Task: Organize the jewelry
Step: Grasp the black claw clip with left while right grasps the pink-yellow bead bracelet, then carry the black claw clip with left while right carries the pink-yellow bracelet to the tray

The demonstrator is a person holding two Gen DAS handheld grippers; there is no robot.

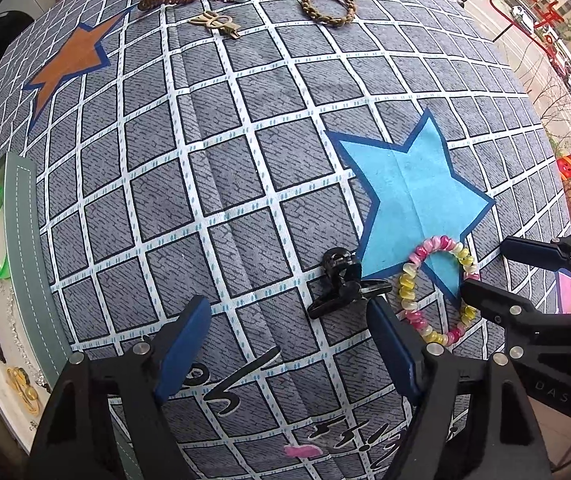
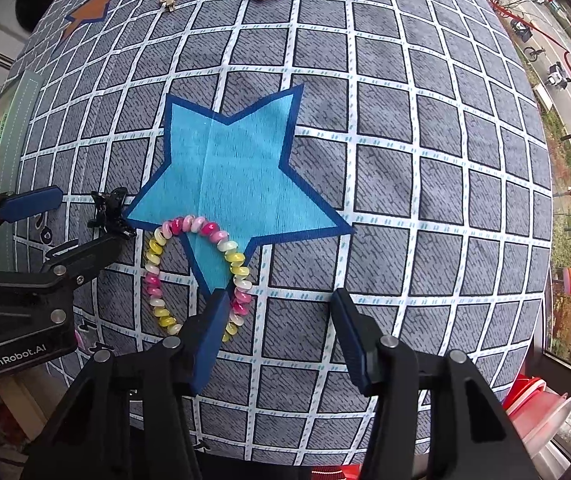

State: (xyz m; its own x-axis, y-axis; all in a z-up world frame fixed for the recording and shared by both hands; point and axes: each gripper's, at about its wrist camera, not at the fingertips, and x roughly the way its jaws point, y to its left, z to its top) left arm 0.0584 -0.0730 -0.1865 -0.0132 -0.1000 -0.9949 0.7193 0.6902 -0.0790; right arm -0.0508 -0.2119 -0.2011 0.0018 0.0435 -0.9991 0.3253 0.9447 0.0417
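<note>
Both hand-held grippers spread above the bench.

Left hand-held gripper hovers near a black claw clip; right hand-held gripper beside the pink-yellow coil bracelet.

Each black hand-held gripper has blue-padded fingers, silver screws and white "GenRobot.AI" lettering.

Soft daylight, sharp, strong fisheye distortion

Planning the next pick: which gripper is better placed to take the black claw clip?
Left. The left gripper is open with the black claw clip just beyond its right finger. The right gripper, also open, sits by the pink-and-yellow coil bracelet instead.
</note>
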